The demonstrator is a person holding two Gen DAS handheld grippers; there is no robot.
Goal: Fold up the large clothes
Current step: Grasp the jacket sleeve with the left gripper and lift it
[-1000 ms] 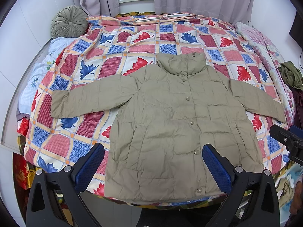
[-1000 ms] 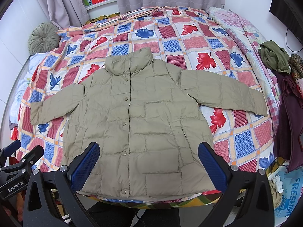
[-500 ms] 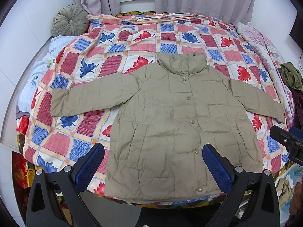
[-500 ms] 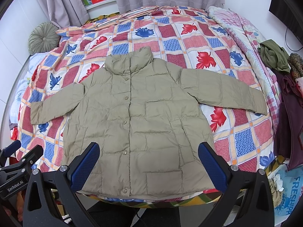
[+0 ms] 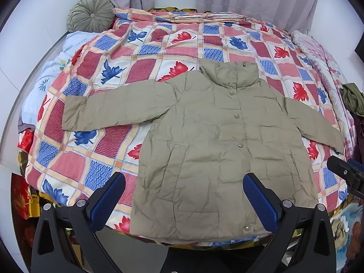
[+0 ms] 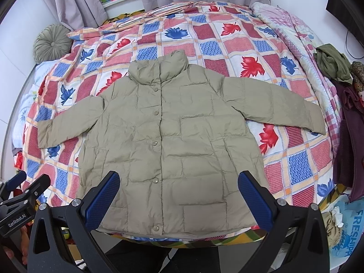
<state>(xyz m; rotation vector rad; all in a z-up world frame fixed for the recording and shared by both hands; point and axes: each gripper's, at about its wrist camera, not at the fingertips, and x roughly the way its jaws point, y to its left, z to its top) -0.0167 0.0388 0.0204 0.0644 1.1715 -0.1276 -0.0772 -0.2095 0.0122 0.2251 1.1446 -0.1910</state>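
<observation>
Patchwork leaf-print bed (image 5: 145, 68), we see quilted olive puffer jacket (image 5: 218, 150) flat, buttoned, collar pointing away, sleeves spread sideways, left gripper (image 5: 184, 195) and right gripper (image 6: 178, 193) jaws wide apart, holding nothing, over hem

Counted: one khaki quilted puffer jacket (image 5: 218, 150) with five visible snap buttons, one round grey-green pleated cushion (image 5: 91, 13), one patchwork leaf-print quilt (image 5: 141, 68), and two blue-padded grippers, left gripper (image 5: 184, 199) and right gripper (image 6: 178, 199).

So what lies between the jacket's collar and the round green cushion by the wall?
Only bare patchwork quilt lies between the jacket collar and the round green cushion. The left wrist view shows it best.
</observation>
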